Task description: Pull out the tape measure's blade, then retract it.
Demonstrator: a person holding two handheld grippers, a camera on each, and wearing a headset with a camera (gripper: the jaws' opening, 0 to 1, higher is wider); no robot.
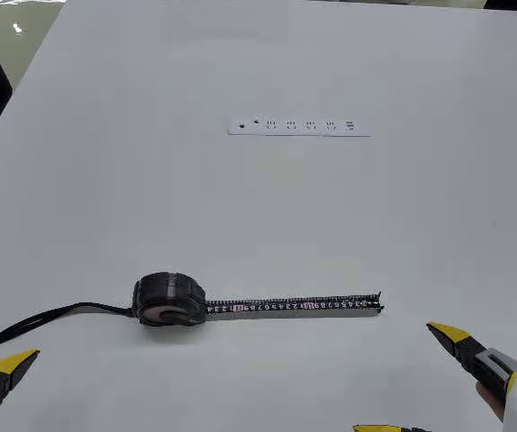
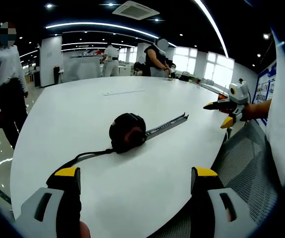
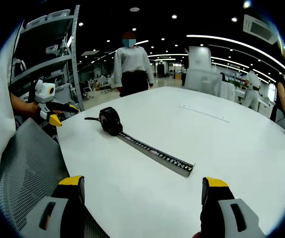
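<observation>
Tape measure (image 1: 168,300), a black case, lies on the white worktop (image 1: 240,207) near the person's edge. Its blade (image 1: 294,305) is drawn out and lies flat on the surface, running rightward from the case to its end hook (image 1: 380,301). A black wrist strap (image 1: 51,319) trails off the case's other side. Left tongs (image 2: 135,173) hover short of the case with their yellow-tipped jaws wide apart and nothing between them. Right tongs (image 3: 142,181) hover short of the blade's hook end, jaws likewise spread wide and empty. Neither pair touches the tape measure. Farther across the worktop, well apart from the tape, lies a white strip (image 1: 299,126) with small dark marks.
</observation>
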